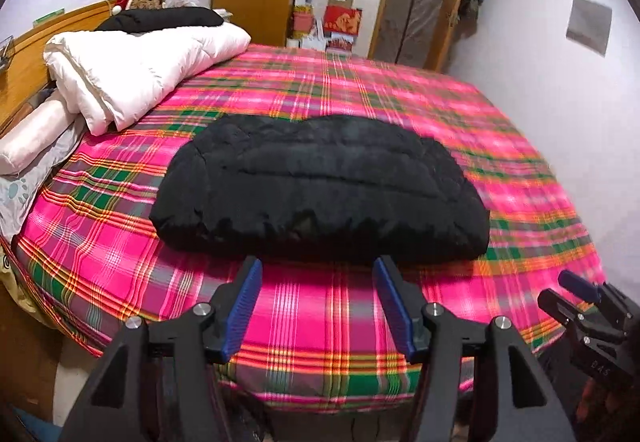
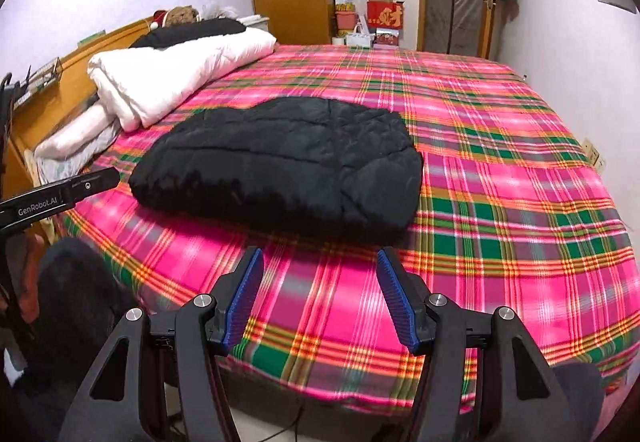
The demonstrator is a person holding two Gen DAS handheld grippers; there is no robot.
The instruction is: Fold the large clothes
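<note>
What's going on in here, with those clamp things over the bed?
A person holds a two-finger gripper in each hand to fold big clothes. A black jacket lies folded into a thick bundle on the plaid bed. The left gripper and right gripper are open, empty, and short of the jacket.

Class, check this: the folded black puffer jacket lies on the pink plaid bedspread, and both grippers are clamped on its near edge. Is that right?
Not quite. The black puffer jacket does lie folded on the plaid bedspread, but both wrist views show the left gripper and right gripper open and empty, short of its near edge.
</note>
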